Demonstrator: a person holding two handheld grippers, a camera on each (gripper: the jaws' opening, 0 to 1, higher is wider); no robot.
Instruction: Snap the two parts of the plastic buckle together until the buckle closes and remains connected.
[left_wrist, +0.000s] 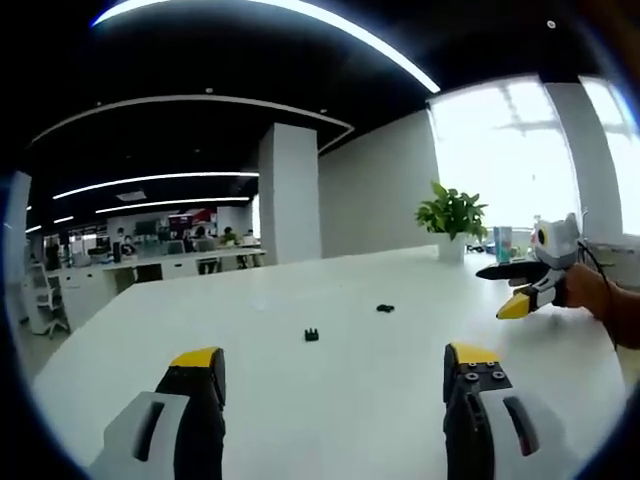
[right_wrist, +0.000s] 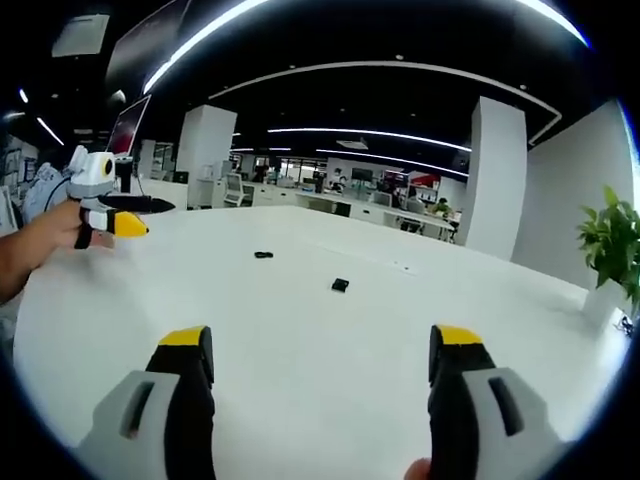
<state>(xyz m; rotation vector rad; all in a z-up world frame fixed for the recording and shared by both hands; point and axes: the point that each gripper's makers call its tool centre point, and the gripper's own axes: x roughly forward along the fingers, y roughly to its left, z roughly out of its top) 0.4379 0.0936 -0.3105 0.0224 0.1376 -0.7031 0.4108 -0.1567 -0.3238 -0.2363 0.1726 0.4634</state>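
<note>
White table, two apart buckle parts, potted plant beyond.

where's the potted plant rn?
The potted plant stands at the far edge of the white table, right of centre in the left gripper view, near the window. In the right gripper view it sits at the far right edge.
</note>
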